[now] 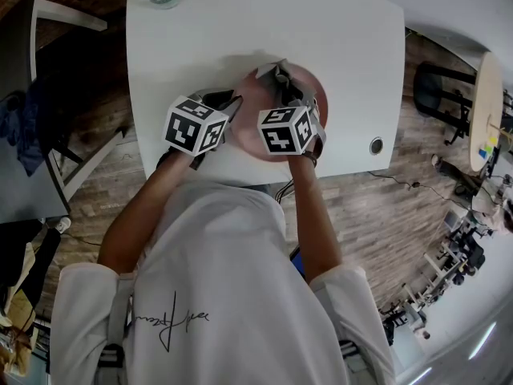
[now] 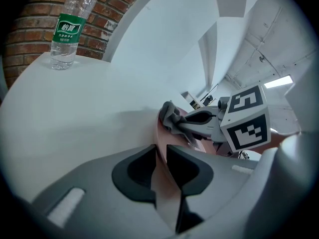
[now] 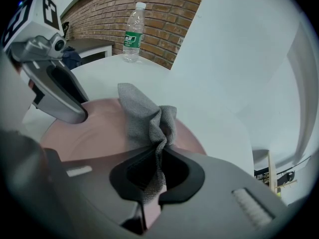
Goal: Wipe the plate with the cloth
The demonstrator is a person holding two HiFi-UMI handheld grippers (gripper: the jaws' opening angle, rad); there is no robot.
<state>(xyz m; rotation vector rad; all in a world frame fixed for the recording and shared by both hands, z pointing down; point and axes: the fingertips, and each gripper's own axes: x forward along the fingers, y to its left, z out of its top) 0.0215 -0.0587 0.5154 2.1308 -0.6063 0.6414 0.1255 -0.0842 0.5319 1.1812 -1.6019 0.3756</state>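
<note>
the left hand-held gripper (image 2: 160, 167) pinches the rim of the pink plate (image 3: 94, 128). the plate is at the near side of the white tabletop (image 1: 240, 30). the right hand-held gripper (image 3: 157, 172) squeezes a bunched grey cloth (image 3: 144, 113) over the plate. if the cloth pushes too hard, the plate may slip out of the pinch and slide. only a thin bit of cloth is squeezed, so it may pull free.

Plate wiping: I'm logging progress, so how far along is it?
Done: left gripper holds the plate by its rim, and right gripper pinches the cloth. In hand: cloth held over the plate. Left: the wiping itself; no wiped patch shows.
</note>
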